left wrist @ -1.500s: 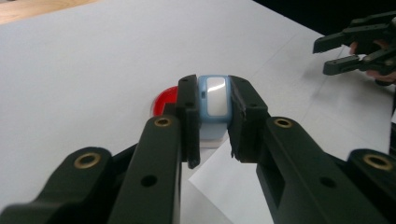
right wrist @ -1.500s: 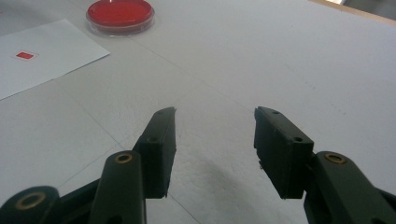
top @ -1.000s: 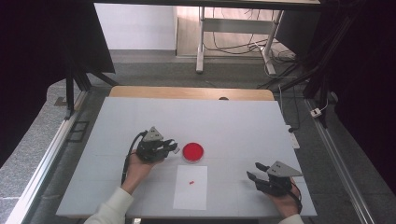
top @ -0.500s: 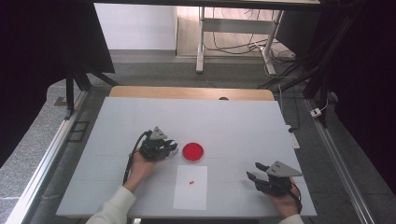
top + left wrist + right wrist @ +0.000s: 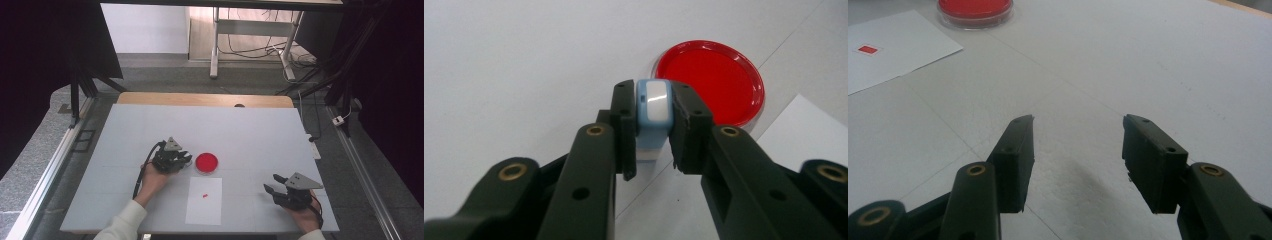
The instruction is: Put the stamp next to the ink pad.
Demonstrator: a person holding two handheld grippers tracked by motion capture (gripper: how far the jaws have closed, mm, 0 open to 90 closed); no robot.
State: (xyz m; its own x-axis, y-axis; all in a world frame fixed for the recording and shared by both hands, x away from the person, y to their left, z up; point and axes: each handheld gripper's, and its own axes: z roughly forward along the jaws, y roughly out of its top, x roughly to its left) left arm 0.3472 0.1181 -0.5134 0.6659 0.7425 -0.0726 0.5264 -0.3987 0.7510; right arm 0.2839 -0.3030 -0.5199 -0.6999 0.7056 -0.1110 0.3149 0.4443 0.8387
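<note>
Risk sits mostly with the left gripper (image 5: 184, 159), seen in the high view just left of the red dish (image 5: 206, 163) on the table (image 5: 260, 130); the right gripper (image 5: 272, 183) waits well off to the dish's right, and a paper sheet (image 5: 205, 205) with a red mark lies just on the near side of the dish.

Left gripper view: the jaws pinch a small blue and white block (image 5: 654, 107) by its sides, right at the near rim of the dish (image 5: 709, 82). They have just been easing apart with the block between them, so it could slip out, tip, or knock the dish's rim and shove it.

Right gripper view: the jaws stand spread with nothing between, the dish (image 5: 975, 11) far ahead; little danger here.
</note>
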